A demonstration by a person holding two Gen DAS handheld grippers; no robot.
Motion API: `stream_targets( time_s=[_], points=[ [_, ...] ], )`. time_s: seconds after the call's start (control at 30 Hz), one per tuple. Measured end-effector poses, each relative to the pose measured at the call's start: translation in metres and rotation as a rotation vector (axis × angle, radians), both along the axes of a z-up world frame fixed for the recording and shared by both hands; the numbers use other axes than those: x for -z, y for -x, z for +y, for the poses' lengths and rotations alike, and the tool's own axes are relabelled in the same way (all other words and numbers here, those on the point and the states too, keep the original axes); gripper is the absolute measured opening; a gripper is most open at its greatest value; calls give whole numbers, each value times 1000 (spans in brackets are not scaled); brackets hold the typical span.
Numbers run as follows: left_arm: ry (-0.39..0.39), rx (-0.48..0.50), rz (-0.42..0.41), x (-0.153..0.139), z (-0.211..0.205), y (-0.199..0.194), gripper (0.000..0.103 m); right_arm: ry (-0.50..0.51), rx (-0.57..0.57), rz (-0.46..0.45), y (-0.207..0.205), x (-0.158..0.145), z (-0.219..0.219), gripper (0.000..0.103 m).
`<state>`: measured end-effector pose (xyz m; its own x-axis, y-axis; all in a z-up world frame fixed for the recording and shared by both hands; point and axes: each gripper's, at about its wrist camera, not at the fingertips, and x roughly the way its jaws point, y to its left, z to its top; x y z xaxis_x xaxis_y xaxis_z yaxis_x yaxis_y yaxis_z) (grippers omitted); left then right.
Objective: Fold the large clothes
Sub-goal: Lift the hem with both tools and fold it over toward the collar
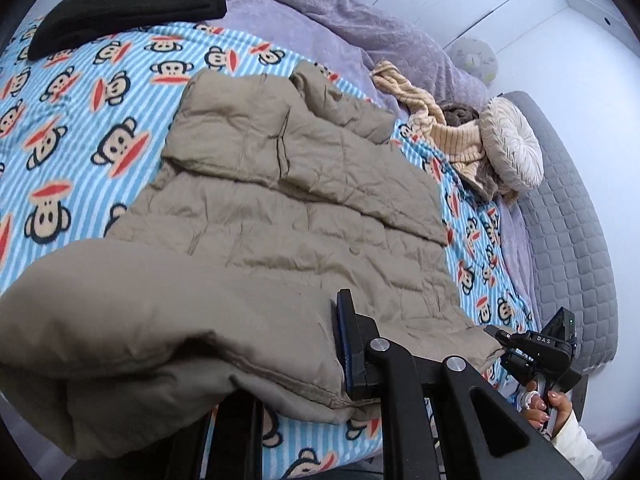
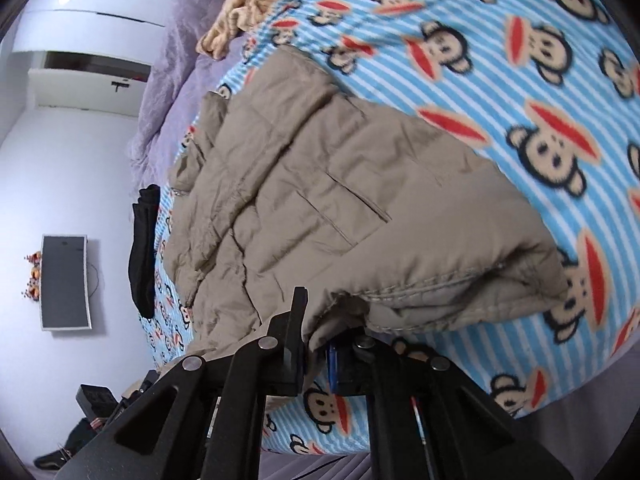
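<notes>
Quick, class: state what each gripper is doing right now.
Left gripper: shut on the khaki jacket.
Right gripper: shut on the jacket's hem.

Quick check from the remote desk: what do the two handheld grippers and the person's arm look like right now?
Both grippers are matte black linkage frames with silver pivot bolts and blue pads inside the jaws: the left gripper and the right gripper, which also shows a thin red wire. In the left wrist view the right unit's body reads "DAS" in white. The hand on its handle wears a white sleeve.
</notes>
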<state>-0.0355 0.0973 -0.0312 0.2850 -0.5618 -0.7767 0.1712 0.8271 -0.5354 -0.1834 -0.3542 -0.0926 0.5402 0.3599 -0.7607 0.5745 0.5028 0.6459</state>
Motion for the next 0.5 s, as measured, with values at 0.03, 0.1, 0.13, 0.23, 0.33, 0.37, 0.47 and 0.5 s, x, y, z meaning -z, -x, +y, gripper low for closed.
stream_targets(
  time_s=[0.03,0.1,0.13,0.23,0.33,0.37,0.47,0.5],
  points=[
    [7,-14,-15,-8,-1,-7,17,18,-19,-18,-12,-10,-3,9],
    [2,-34,-51,-20,-5,-22,17,57,-61,-50,-36,-29,-10,9],
    [-5,-45,-70,-26,-8,-30,17,79,-88,-68,-52,-39,-14,9],
    [-22,-88,-117,-40,-18,-56,17,145,-170,-105,-95,-61,-19,9],
    [-33,-129,-153,-47,-28,-86,17,187,-231,-134,-134,-75,-23,8],
    [-37,-140,-157,-47,-30,-96,17,201,-246,-138,-148,-78,-26,8],
    [-55,-156,-164,-44,-38,-129,17,238,-277,-146,-186,-82,-31,8],
    [-63,-154,-167,-42,-41,-140,17,252,-283,-147,-199,-82,-32,8]
  ],
)
